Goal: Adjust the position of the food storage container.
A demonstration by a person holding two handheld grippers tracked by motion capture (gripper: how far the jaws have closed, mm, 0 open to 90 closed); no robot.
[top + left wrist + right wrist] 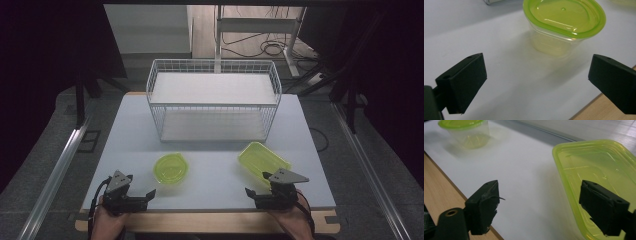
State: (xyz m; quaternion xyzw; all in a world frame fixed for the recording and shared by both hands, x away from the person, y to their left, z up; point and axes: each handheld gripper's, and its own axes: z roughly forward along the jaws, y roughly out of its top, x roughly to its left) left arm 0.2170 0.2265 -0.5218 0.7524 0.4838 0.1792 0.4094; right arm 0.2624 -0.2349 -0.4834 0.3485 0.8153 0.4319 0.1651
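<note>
On the white table (pixel 210 185) two lidded green tubs sit near the front edge, well apart. The round tub (pixel 171 168) stands upright left of centre, lid up, just beyond the left gripper (pixel 150 193), whose jaws stand wide with nothing between them. The rectangular tub (pixel 263 161) lies right of centre, its long axis running diagonally from far left to near right. The right gripper (pixel 248 191) rests just near of it at the table's front edge, jaws wide apart and holding nothing. A white wire basket (pixel 214 102) stands at the far middle, its long side left to right.
</note>
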